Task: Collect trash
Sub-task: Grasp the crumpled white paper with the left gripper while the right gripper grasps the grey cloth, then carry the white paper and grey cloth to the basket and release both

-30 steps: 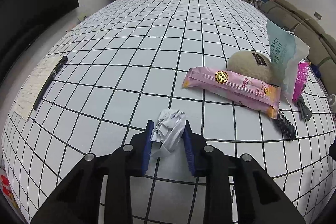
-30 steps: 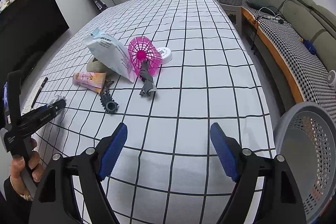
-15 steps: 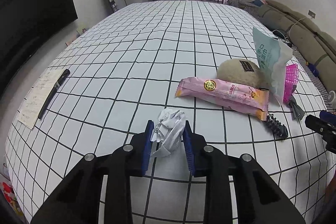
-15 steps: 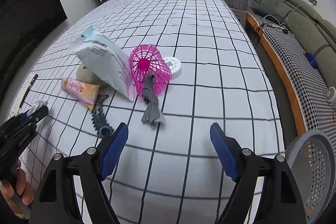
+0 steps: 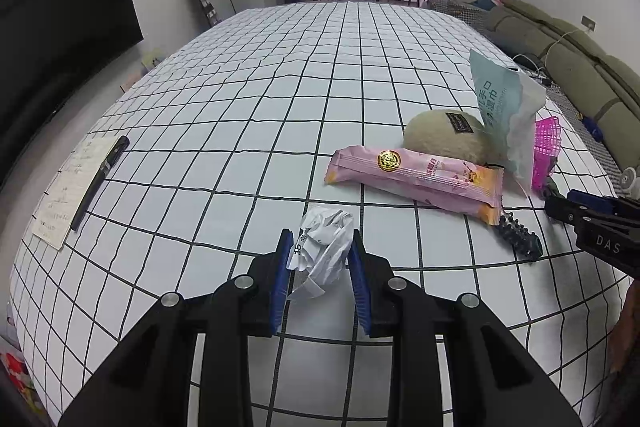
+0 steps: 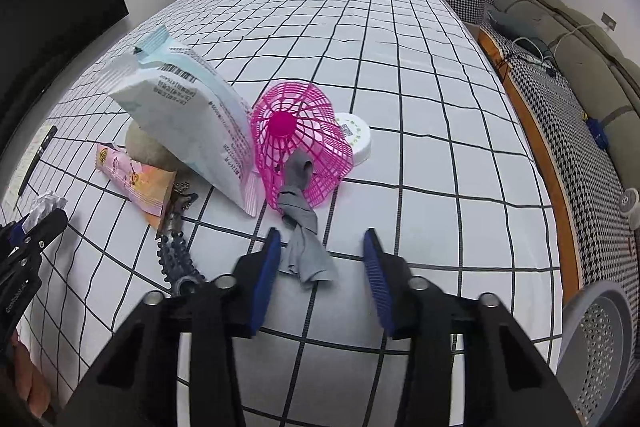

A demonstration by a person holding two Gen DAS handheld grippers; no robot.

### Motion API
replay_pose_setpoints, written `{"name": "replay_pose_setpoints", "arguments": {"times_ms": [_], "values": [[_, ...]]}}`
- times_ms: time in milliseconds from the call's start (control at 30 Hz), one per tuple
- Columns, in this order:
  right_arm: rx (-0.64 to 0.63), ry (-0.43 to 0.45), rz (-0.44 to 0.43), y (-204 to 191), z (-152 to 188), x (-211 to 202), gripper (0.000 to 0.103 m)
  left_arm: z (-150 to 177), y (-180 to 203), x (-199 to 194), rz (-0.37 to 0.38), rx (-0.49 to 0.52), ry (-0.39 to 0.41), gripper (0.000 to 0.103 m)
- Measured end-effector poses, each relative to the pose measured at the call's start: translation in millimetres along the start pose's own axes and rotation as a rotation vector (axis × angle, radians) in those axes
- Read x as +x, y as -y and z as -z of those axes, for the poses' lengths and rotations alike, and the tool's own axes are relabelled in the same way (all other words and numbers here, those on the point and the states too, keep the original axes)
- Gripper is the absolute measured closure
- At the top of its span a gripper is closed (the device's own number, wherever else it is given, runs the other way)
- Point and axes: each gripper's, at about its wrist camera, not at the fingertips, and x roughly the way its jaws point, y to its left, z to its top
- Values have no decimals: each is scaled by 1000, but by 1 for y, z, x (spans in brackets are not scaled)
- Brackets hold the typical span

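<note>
Closing on cloth: the right gripper [image 6: 319, 267] has its jaws narrowing around a grey rag [image 6: 304, 247]; the rag's loose end lies between the pads, the left pad at its edge, the right pad not yet touching.
Risk, right side: the rag runs up into the pink mesh basket [image 6: 300, 147] just beyond it; a pull could likely drag or tip the basket, and with it the leaning wipes packet [image 6: 192, 115].
Risk, sorting: the rag may not be trash at all; judging from looks only, it could be the wrong pick.
Left gripper [image 5: 318, 269]: clamped on the crumpled paper ball [image 5: 326, 247], narrow gap, pads pressing both sides.
Paper ball: white, creased, some black print, one flap hanging loose below the pads; lifted just above the checked cloth, short of the pink snack wrapper [image 5: 416, 175].
Risk, left side: light grip on springy paper; a jolt could let it slip.
Beyond the wrapper: a beige round lump [image 5: 444, 135], then the wipes packet.
Bin: a grey perforated basket [image 6: 600, 343] sits off the table edge, right of the right gripper.
</note>
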Motion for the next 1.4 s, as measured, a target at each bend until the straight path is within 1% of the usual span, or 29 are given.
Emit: {"name": "replay_pose_setpoints", "arguments": {"times_ms": [33, 100, 267, 467, 633, 800, 967, 1100, 1200, 1400], "values": [[-7, 3, 1, -2, 1, 0, 83, 0, 0, 0, 2, 3, -1, 75], [-6, 8, -7, -3, 3, -2, 93, 0, 1, 2, -1, 6, -9, 75], [26, 24, -29, 2, 16, -10, 94, 0, -1, 5, 0, 7, -11, 75], [67, 42, -36, 12, 35, -33, 95, 1, 2, 3, -5, 22, -1, 75], [106, 51, -33, 26, 55, -56, 95, 3, 11, -6, -7, 45, 20, 75], [147, 66, -29, 44, 79, -78, 95, 7, 26, -27, -1, 86, 46, 75], [193, 79, -30, 61, 101, -96, 95, 13, 51, -48, 57, 113, 45, 75], [224, 92, -21, 79, 116, -108, 95, 18, 78, -64, 85, 156, 53, 75], [251, 105, -11, 96, 129, -119, 95, 20, 105, -76, 118, 194, 60, 75], [326, 135, 25, 140, 158, -141, 95, 24, 162, -93, 191, 267, 58, 75]]}}
